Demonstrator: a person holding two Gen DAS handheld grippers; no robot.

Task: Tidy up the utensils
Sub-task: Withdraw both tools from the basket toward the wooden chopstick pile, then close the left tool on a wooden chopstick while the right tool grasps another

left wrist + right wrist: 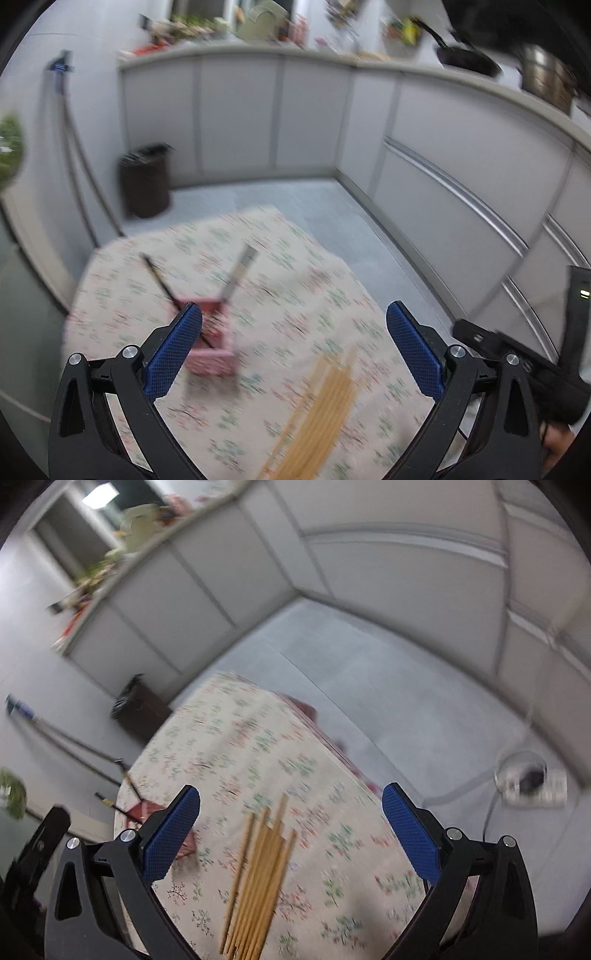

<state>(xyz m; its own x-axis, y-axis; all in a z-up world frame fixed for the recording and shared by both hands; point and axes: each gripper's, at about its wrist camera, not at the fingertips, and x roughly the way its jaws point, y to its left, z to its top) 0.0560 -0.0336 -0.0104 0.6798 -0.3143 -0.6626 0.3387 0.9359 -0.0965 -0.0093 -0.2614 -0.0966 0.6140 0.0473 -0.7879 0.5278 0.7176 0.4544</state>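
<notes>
Floral tablecloth (pixel 295 258) fills both views; tan wooden chopsticks (pixel 258 878) lie bundled on it (blurred), near the pink holder (pixel 214 343). Left gripper (pixel 293 347) and right gripper (pixel 291 830) hover, jaws spread wide, empty. Only the right view shows a floor fan (pixel 524 775).

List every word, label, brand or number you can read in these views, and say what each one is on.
None can be read.
Packages on the kitchen counter: print too blurred to read.
Floral tablecloth: pattern only, no text.
Pink holder and wooden chopsticks: no markings visible.
</notes>
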